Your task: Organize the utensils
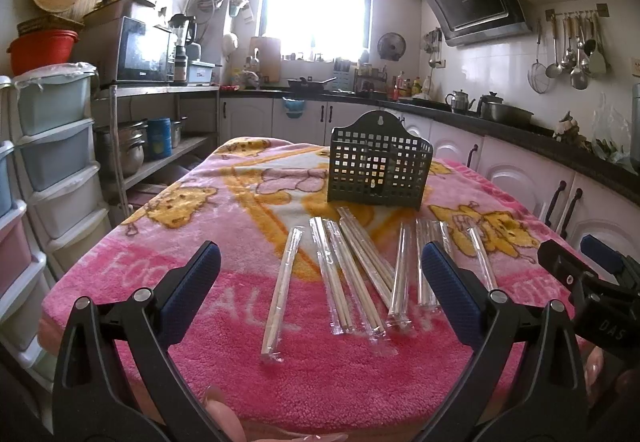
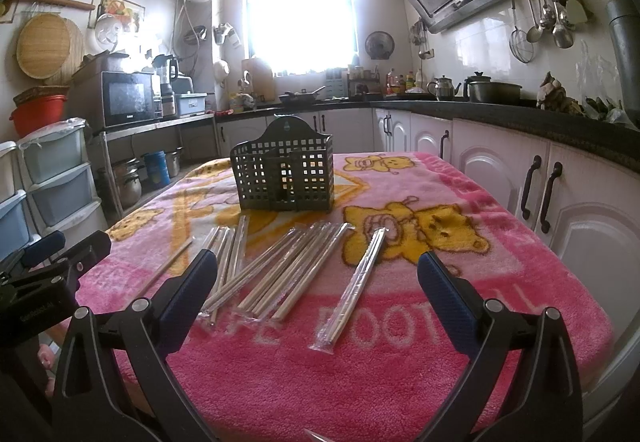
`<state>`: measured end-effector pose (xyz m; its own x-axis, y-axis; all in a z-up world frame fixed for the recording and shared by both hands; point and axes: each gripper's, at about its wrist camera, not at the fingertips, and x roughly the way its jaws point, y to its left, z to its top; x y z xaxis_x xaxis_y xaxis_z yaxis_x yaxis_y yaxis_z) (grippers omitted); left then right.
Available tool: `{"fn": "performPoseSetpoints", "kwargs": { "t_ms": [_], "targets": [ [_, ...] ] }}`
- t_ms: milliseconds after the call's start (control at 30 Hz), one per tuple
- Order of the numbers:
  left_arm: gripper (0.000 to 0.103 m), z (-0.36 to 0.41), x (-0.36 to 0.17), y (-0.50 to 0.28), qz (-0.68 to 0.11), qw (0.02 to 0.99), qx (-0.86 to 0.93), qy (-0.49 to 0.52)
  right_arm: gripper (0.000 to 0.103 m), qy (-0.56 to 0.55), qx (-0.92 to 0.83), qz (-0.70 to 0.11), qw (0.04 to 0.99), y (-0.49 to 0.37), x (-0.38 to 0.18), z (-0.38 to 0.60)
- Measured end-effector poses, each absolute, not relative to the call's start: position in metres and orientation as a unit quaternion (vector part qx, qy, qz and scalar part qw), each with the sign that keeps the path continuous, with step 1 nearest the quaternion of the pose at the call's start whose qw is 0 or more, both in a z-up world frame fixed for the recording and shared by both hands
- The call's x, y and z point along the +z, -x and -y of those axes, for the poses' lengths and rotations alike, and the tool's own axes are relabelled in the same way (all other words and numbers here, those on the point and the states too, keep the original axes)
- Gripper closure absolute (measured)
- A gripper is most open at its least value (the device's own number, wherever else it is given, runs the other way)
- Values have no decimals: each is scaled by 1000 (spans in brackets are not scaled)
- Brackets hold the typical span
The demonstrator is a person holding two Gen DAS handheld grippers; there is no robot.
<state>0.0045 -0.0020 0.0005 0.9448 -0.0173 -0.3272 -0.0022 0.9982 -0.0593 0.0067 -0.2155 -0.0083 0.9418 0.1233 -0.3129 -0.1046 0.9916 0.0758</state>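
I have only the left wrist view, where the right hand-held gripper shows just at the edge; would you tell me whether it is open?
Observer: Yes, the right hand-held gripper is wide open, with nothing between its fingers.
Operator: Thank you. How does the rightmost packet lie? That area is partly blocked for me.
Observer: One wrapped chopstick packet lies alone, apart from the main pile, with its far end on the yellow bear print.
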Motion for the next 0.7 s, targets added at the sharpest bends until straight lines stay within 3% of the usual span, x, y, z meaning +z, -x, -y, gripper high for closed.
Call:
{"fn": "performPoseSetpoints", "kwargs": {
  "t_ms": [700],
  "targets": [
    [11,-43,2,-36,-206,976,47,59,6,-7,99,-198,975,-53,3,198]
  ]
}}
